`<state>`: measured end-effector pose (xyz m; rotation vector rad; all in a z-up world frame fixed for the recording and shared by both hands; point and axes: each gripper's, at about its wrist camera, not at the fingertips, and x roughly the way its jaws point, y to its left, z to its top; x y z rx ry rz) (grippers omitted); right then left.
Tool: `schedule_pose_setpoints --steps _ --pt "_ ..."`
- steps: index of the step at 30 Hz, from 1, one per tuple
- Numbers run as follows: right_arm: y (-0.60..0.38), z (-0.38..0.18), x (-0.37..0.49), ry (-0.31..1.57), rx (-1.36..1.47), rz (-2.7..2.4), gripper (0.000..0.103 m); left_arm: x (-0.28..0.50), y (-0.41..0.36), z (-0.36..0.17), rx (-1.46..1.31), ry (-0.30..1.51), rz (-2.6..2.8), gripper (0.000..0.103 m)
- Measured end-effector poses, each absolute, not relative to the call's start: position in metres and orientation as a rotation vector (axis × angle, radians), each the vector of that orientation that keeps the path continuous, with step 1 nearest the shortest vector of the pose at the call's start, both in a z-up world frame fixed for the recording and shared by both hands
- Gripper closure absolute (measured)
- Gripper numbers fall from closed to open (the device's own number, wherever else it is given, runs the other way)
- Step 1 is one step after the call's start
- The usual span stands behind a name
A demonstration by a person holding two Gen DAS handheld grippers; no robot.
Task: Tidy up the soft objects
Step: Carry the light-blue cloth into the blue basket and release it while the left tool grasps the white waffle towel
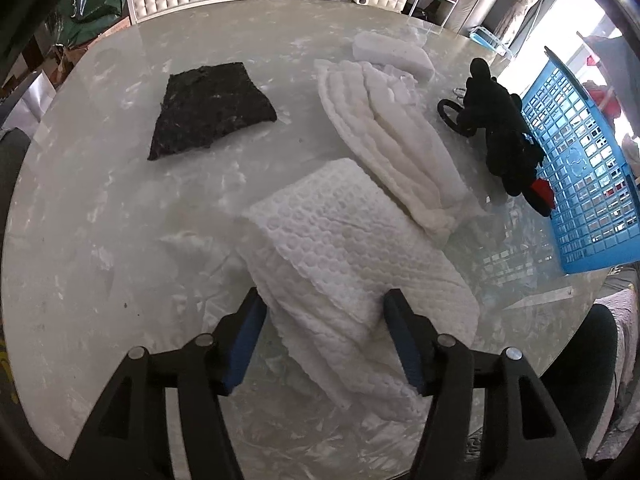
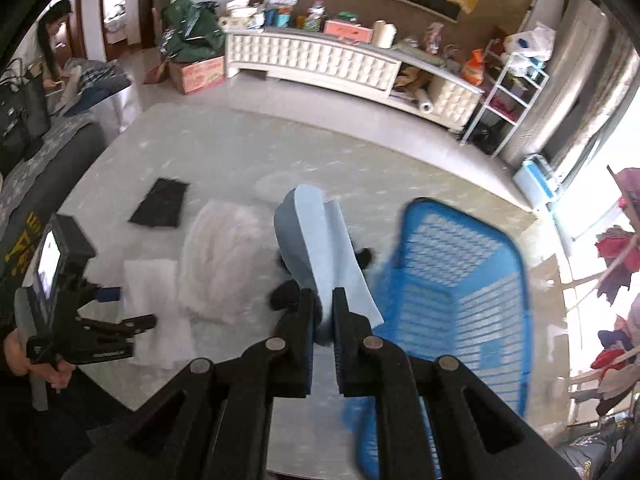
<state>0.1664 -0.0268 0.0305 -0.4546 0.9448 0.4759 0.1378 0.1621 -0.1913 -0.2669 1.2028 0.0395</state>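
Note:
My left gripper (image 1: 324,320) points down at a white waffle-textured cloth (image 1: 340,240) that lies folded on the table. The cloth sits between the jaws, which stand apart and do not squeeze it. My right gripper (image 2: 323,304) is shut on a curled light blue foam sheet (image 2: 320,240), held in the air above the table beside the blue lattice basket (image 2: 460,280). On the table also lie a white quilted cloth (image 1: 392,140), a white foam block (image 1: 392,54), a black fibrous pad (image 1: 212,108) and a black plush toy (image 1: 504,128).
The pale marble-look table (image 1: 100,220) carries the basket (image 1: 580,168) at its right edge, tipped on its side. A white cabinet (image 2: 320,60) and a wire shelf (image 2: 508,92) line the far wall. A person (image 2: 52,40) sits at the back left.

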Motion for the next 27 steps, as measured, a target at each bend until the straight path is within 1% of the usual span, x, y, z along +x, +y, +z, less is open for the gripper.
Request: schedule_pose_setpoints --steps 2,6,9,11,19,27 --pt "-0.040 0.031 0.176 0.943 -0.453 0.440 0.095 0.139 0.161 -0.191 -0.265 1.207 0.040 0.056" --pt "-0.061 0.029 0.185 0.945 -0.451 0.363 0.095 0.141 0.159 -0.192 -0.280 1.208 0.009 0.062" --pt "-0.074 0.018 0.197 0.973 -0.462 0.315 0.095 0.141 0.160 -0.192 -0.302 1.207 0.002 0.069" --pt "-0.082 0.009 0.204 0.996 -0.464 0.292 0.095 0.141 0.161 -0.192 -0.320 1.207 -0.008 0.076" --pt "-0.094 -0.037 0.225 1.119 -0.484 0.246 0.095 0.140 0.160 -0.190 -0.333 1.199 -0.024 0.083" --pt "-0.106 -0.054 0.244 1.226 -0.461 0.235 0.095 0.138 0.157 -0.187 -0.317 1.190 -0.026 0.084"
